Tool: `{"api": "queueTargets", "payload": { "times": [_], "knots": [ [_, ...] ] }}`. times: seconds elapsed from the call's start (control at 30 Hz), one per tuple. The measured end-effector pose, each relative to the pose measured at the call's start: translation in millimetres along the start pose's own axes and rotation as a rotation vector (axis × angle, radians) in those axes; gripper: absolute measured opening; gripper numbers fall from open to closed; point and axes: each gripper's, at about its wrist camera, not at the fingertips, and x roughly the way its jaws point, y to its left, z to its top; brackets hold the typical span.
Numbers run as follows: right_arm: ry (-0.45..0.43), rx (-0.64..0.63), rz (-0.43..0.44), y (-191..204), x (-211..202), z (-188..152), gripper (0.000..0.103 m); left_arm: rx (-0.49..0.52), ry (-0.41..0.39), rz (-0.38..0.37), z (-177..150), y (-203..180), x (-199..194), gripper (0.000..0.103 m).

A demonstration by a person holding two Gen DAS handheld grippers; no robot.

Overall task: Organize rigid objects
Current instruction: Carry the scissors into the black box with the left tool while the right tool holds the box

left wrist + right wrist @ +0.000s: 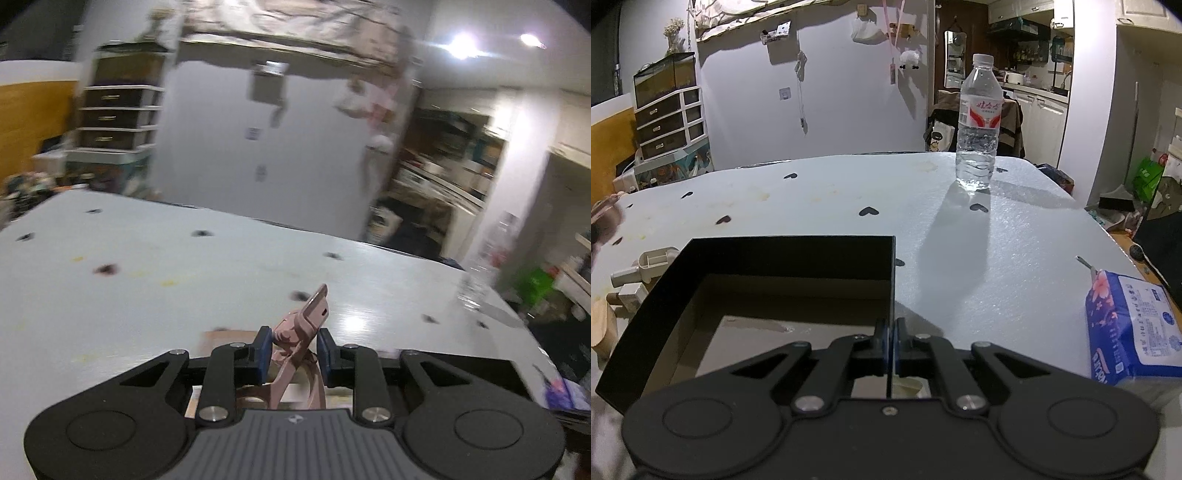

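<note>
Two claws are clamped: my left gripper (294,349) pinches a pink tool (300,334) off-centre, likely to twist loose, while my right gripper (890,341) steadies the black box (775,258) wall at twelve o'clock.

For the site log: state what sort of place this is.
Most likely a lived-in home, a table near a kitchen: a heart-print table cover, a drawer unit by the wall, and kitchen cabinets with shelves through the doorway.

white heart-dotted table (820,192) with water bottle (979,125), black box (783,254), tissue pack (1134,325)
</note>
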Motion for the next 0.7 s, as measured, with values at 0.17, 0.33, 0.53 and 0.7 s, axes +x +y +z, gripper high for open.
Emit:
{"api": "queueTargets", "payload": {
  "times": [0.17, 0.33, 0.53, 0.7],
  "knots": [
    [0.004, 0.003, 0.024, 1, 2, 1, 0.004, 0.067, 0.092, -0.156, -2, -56, 26, 0.027],
    [0.006, -0.002, 0.036, 2, 2, 2, 0.004, 0.066, 0.255, -0.281, -13, -102, 61, 0.027],
    [0.008, 0.004, 0.051, 0, 0, 0, 0.004, 0.046, 0.357, -0.315, -29, -138, 95, 0.027],
    [0.006, 0.013, 0.061, -1, 0, 0, 0.005, -0.023, 0.431, -0.328, -36, -151, 123, 0.028]
  ]
}}
